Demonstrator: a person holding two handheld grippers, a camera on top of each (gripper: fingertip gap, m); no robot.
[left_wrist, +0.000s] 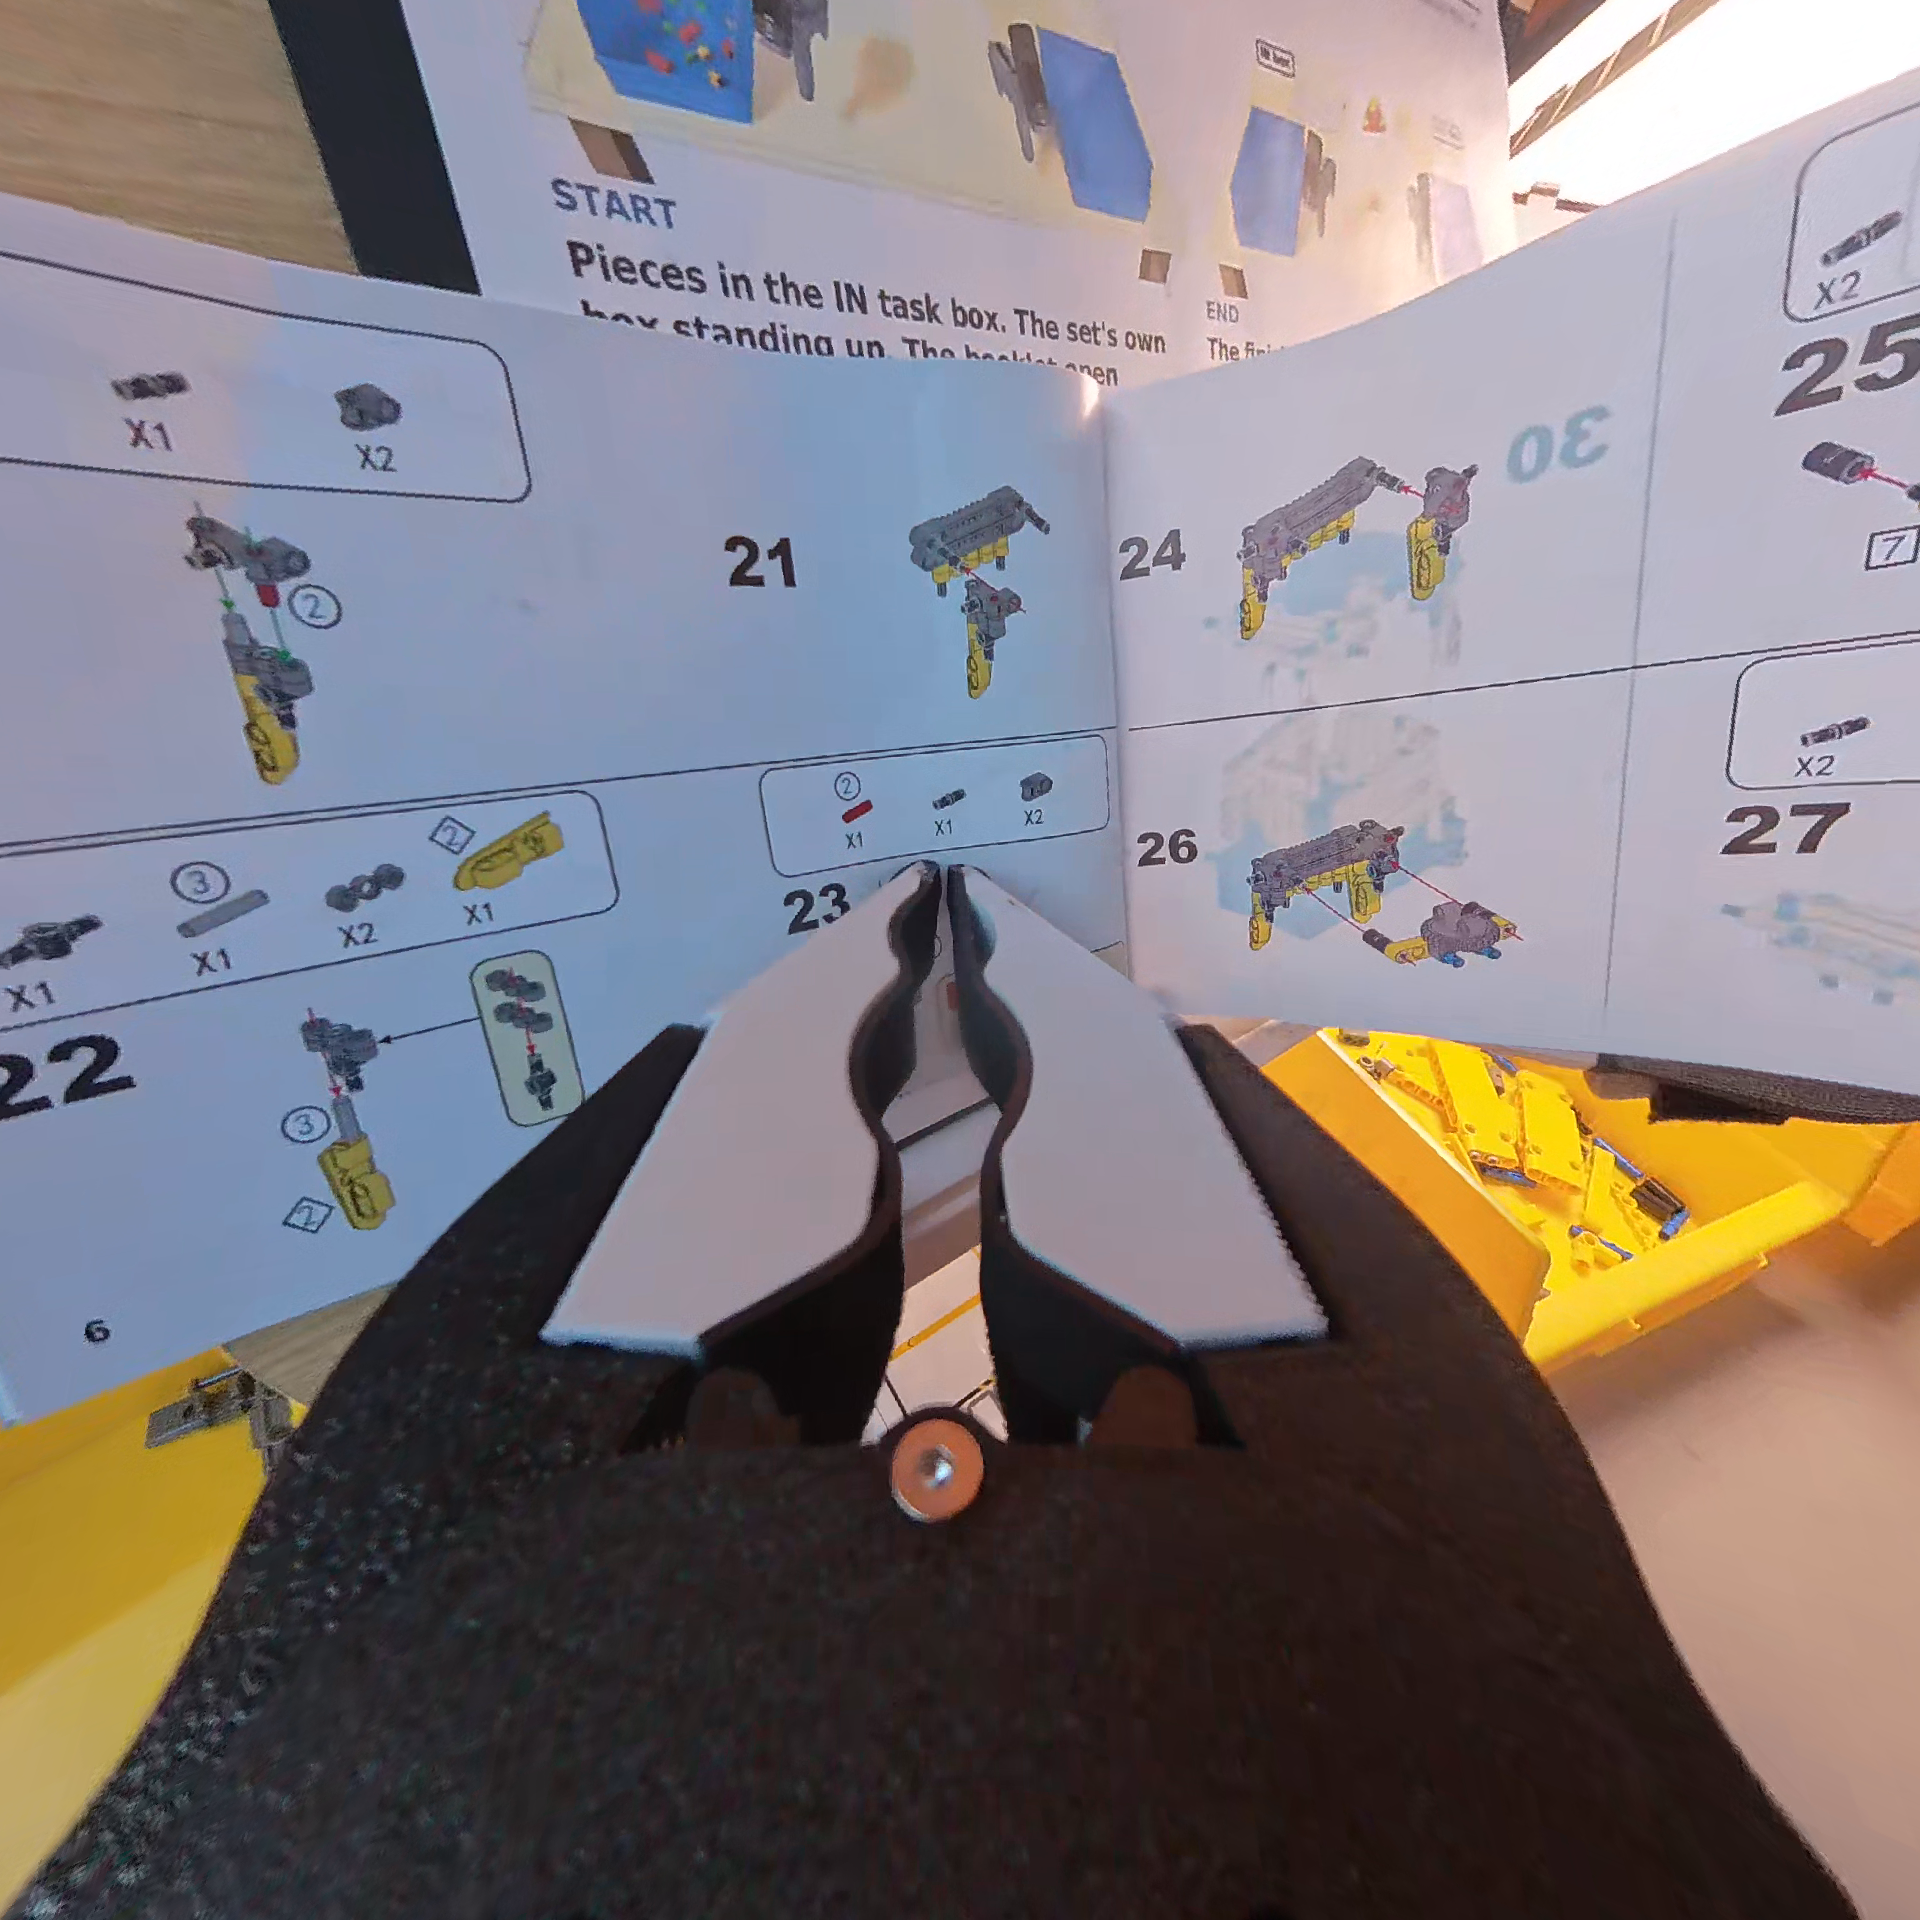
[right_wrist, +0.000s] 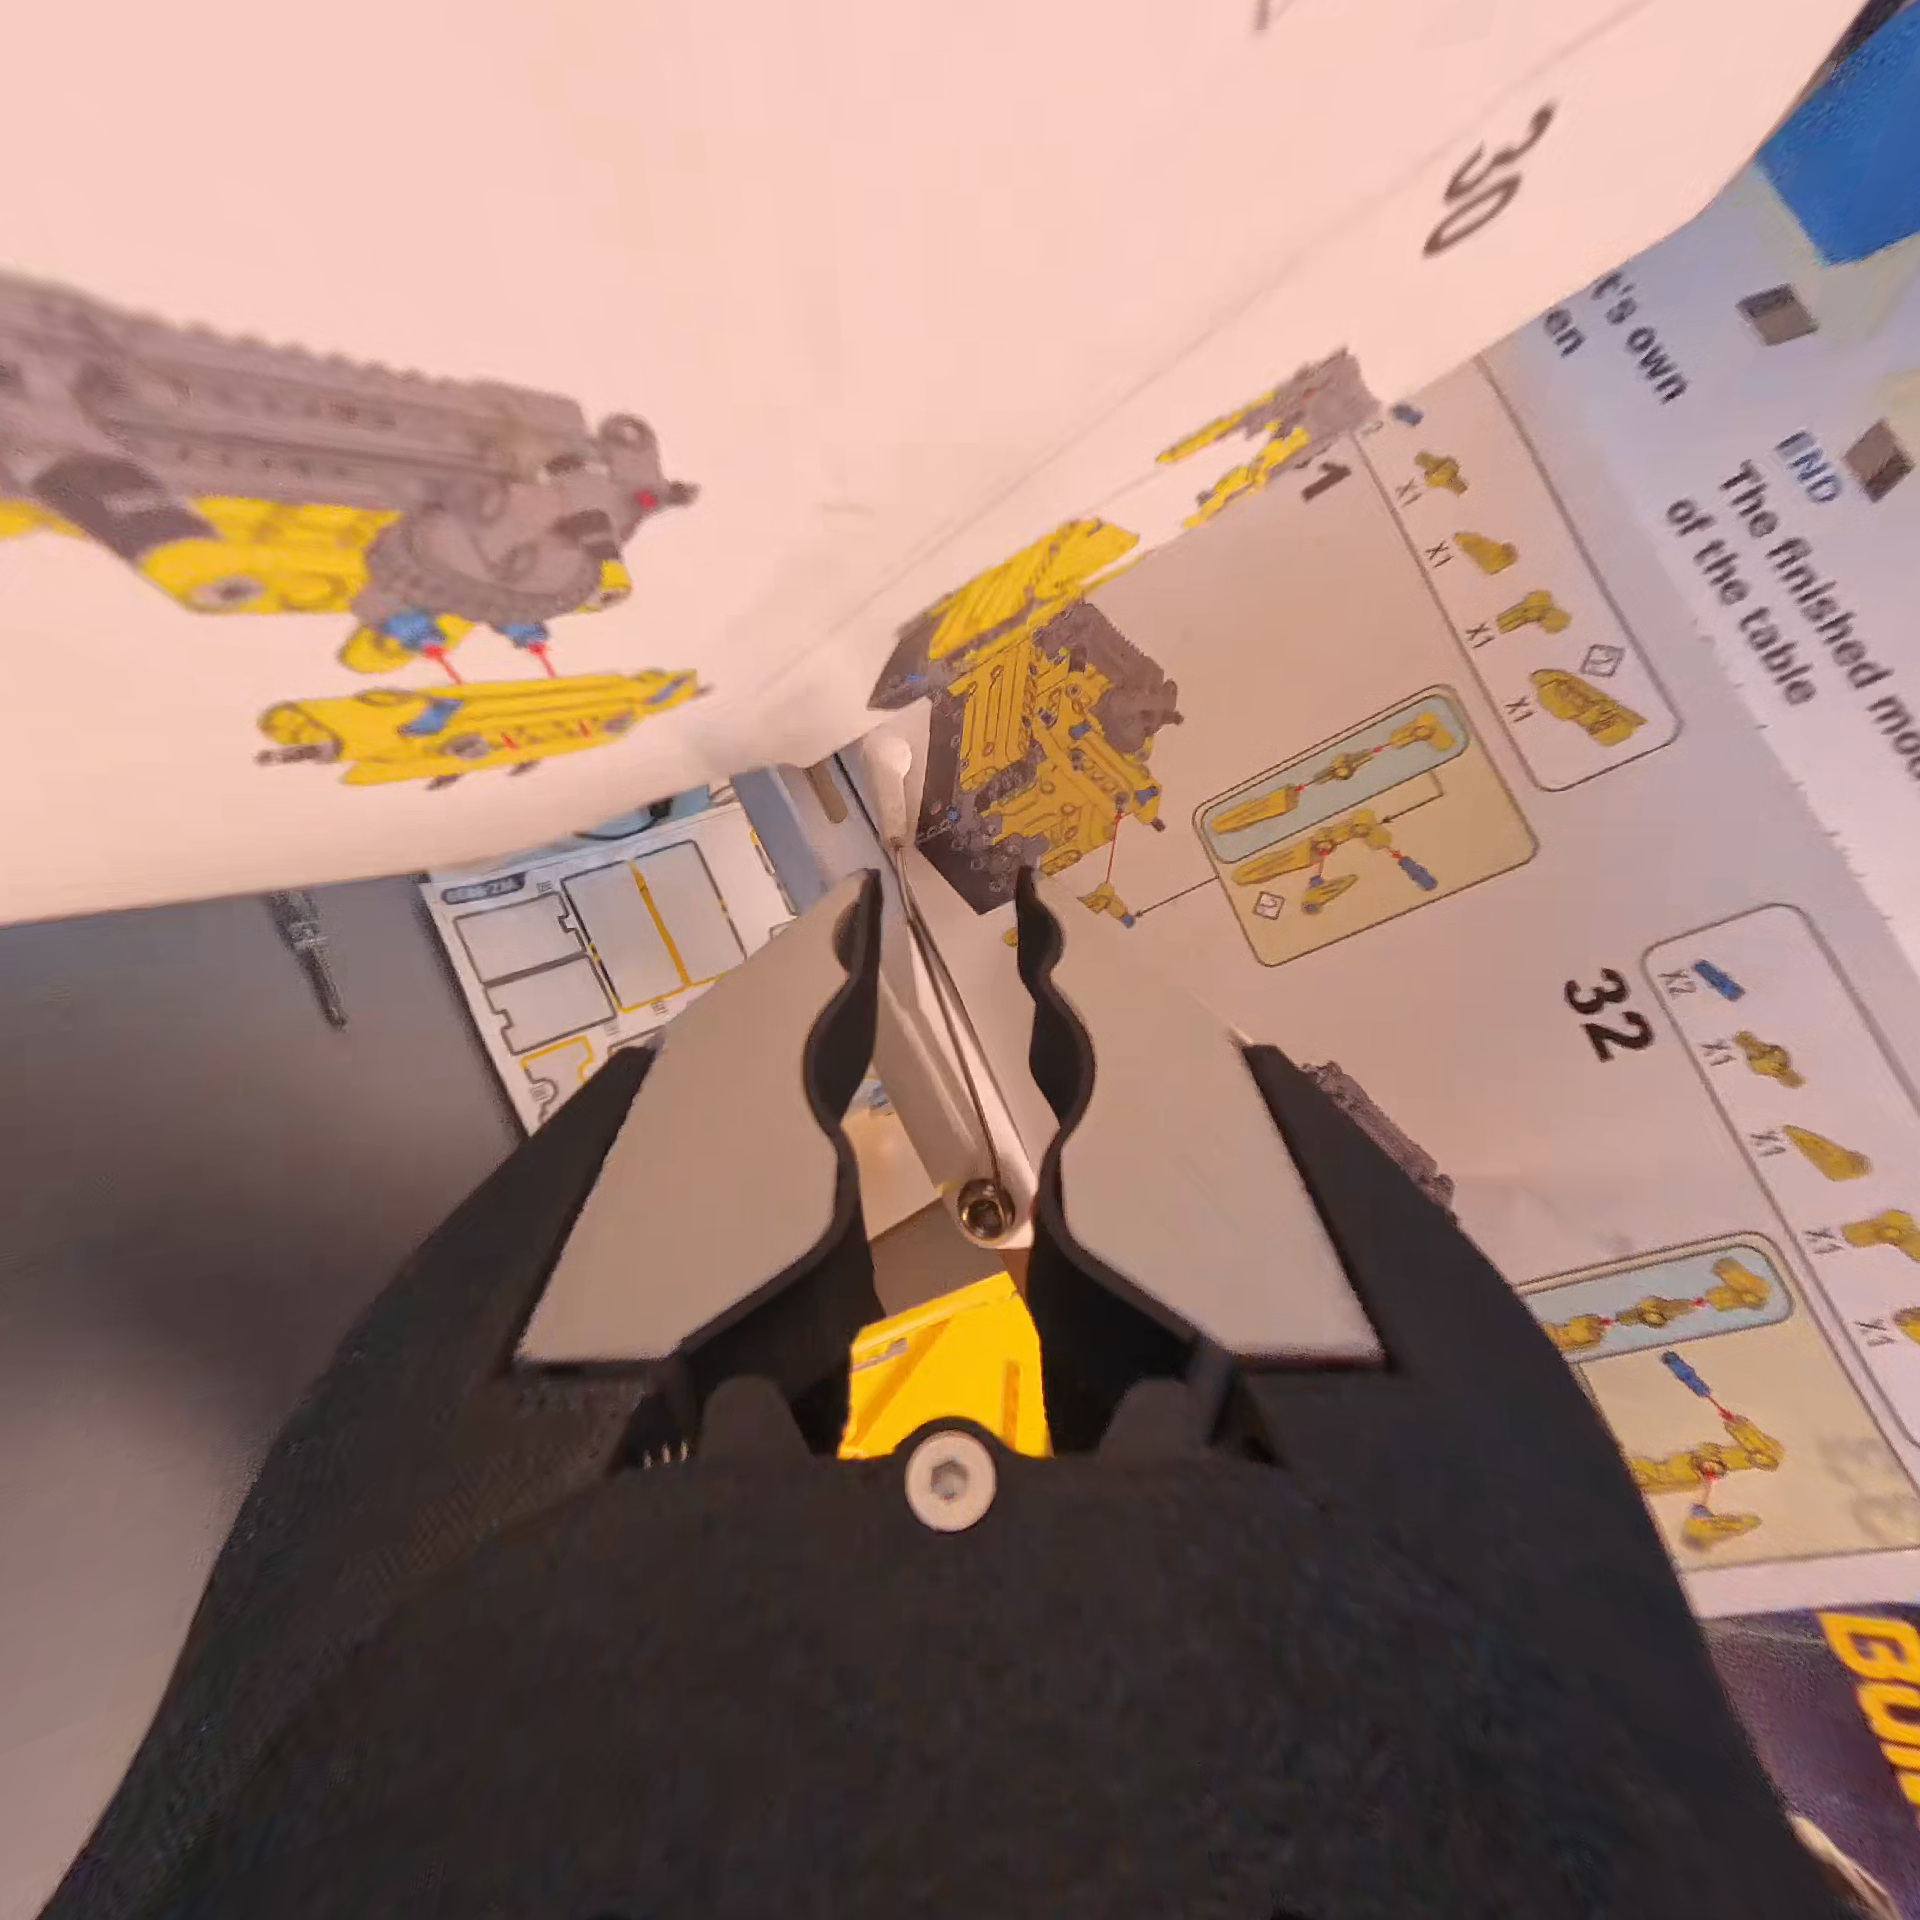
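Observation:
An open building-instruction booklet (left_wrist: 623, 623) stands in front of my left gripper (left_wrist: 940, 875). Its jaws are shut, with the tips at the lower middle of the left page, close to the fold. I cannot tell whether they pinch any paper. In the right wrist view my right gripper (right_wrist: 948, 883) is open. A thin wire arm (right_wrist: 940, 997) of a white holder runs between the fingers without being pressed. The arm ends in a white tip (right_wrist: 891, 769) and has a coil (right_wrist: 985, 1210) at its base. One booklet page (right_wrist: 520, 312) curls up at the left, and another page (right_wrist: 1455, 935) lies flat to the right.
A yellow tray (left_wrist: 1766, 1195) with several yellow parts (left_wrist: 1538, 1143) sits at the lower right, under the booklet. A printed sheet (left_wrist: 883, 260) stands behind it. In the right wrist view there is a yellow box (right_wrist: 945, 1361), a grey surface (right_wrist: 156, 1143) and a diagram sheet (right_wrist: 582, 935). Tip to tip, the grippers are about 9 cm apart. To reach the coil (right_wrist: 985, 1210) in a straight line is about 6 cm for my right fingers, about 15 cm for my left.

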